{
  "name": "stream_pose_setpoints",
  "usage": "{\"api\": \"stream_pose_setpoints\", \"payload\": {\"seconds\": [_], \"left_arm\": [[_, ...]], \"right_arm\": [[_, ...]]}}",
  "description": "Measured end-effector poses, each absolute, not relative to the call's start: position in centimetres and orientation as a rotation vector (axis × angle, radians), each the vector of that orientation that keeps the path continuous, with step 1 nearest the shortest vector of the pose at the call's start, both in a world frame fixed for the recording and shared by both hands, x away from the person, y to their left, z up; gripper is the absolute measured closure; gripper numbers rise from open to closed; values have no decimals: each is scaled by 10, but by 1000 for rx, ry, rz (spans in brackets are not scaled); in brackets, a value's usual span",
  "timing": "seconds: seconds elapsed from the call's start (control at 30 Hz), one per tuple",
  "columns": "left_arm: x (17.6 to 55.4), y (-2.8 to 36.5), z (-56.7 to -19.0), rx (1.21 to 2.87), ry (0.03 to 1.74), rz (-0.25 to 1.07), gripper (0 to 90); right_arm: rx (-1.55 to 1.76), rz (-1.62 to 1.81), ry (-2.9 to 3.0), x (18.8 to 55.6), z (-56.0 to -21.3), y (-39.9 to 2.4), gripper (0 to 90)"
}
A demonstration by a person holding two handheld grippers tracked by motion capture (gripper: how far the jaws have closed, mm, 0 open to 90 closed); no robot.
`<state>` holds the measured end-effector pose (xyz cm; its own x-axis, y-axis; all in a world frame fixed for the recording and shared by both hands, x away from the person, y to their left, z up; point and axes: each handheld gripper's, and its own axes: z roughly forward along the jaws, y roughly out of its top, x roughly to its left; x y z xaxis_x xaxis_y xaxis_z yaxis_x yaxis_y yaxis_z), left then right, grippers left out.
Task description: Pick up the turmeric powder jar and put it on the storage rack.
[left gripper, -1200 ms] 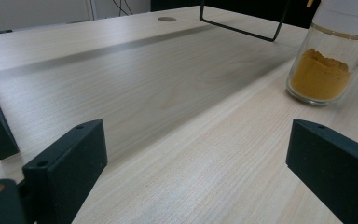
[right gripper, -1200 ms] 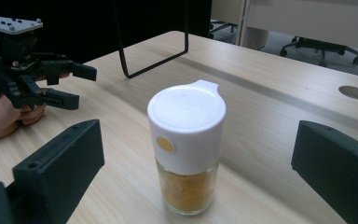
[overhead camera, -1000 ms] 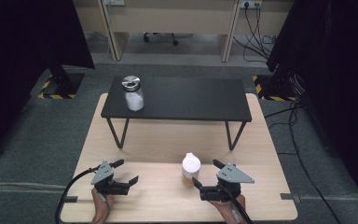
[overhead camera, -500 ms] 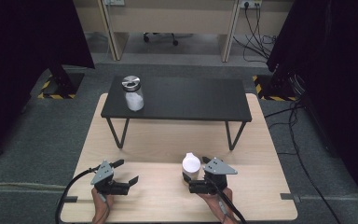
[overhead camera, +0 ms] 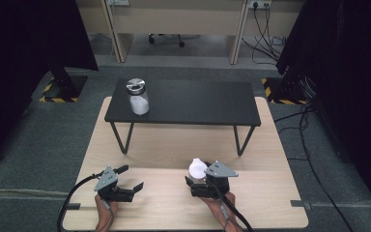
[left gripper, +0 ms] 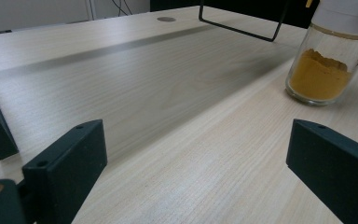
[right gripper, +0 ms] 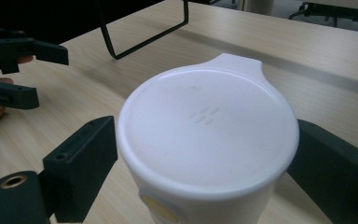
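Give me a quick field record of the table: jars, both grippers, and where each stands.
work surface: light wooden table with a low black table on it
near jar: white-lidded jar of orange powder, on the wooden table
right gripper: jaws either side of that jar's lid, have just been closing; contact cannot be told
left gripper: open, nothing between jaws, low over the wood
far jar: metal-lidded jar of white powder, on the black table's left end

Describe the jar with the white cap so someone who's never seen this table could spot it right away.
Start at the light wooden table, on the near half in front of the low black bench. The spice jar stands there between the right gripper's jaws. Unlike the metal-lidded jar of white powder on the bench, it has a white flip cap and orange-yellow powder.
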<state>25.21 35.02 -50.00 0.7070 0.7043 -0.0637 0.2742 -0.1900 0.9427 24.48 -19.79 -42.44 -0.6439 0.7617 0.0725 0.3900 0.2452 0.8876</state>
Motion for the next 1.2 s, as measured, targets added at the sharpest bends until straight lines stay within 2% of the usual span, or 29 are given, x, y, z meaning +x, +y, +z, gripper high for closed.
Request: {"api": "stream_pose_setpoints", "payload": {"seconds": [0.13,0.33,1.2], "left_arm": [[252,350,-500,1769,778,467,43],[252,350,-500,1768,778,468,44],[252,350,-500,1769,777,466,43]], "right_arm": [[1064,1371,2147,247,-426,-196,163],[1049,1377,2138,246,-428,-197,288],[1014,1363,2119,241,-425,-199,309]]}}
